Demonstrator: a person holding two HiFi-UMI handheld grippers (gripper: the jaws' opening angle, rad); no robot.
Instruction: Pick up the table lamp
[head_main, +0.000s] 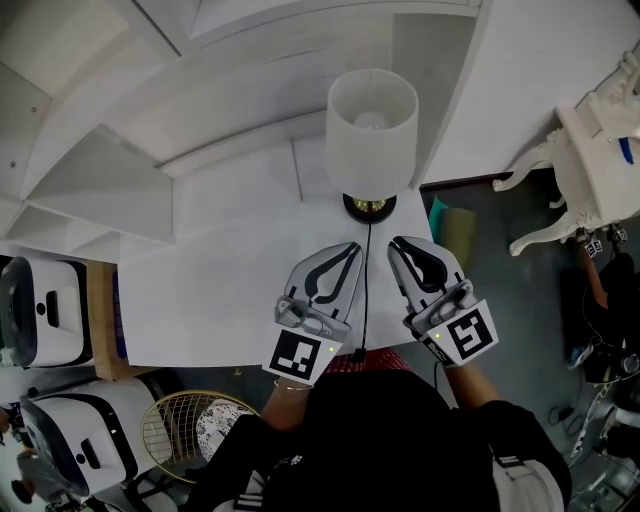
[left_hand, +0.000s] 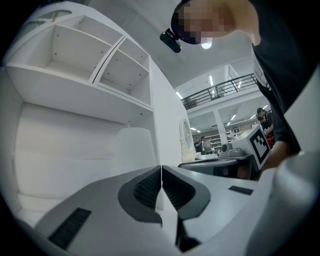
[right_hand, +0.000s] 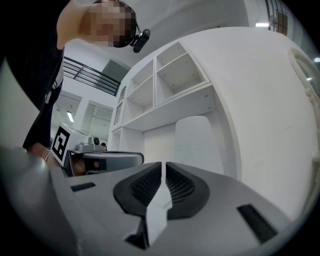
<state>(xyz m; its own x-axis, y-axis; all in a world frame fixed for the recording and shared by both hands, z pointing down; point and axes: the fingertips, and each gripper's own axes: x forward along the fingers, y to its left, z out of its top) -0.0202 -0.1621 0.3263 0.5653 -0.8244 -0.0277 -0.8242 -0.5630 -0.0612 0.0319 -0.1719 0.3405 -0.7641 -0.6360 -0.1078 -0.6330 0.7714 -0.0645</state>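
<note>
From the head view we look down on the table lamp (head_main: 371, 130): a white cylindrical shade over a dark round base with a brass collar (head_main: 369, 207). It stands upright at the back of the flat white desk top (head_main: 220, 290), close against the white shelf unit (head_main: 150, 150). A thin black cord (head_main: 366, 290) runs from the base straight toward us across the desk and passes between our two tools. The left gripper (head_main: 351, 248) and the right gripper (head_main: 394, 243) sit side by side just short of the base, tips angled toward each other.

Only the gripper views settle the claws for us. In the left gripper view the left gripper (left_hand: 161, 170) has its ribbed dark pads clenched together on nothing. The right gripper view shows the right gripper (right_hand: 162, 167) equally clenched and empty. These views show the lamp's shade from the side (left_hand: 135, 147) (right_hand: 197, 142), ahead of the tips and apart from them, while the jaw bodies cover the base and cord. The head view alone shows a gold-framed racket (head_main: 190, 425) below the desk's near edge.
</note>
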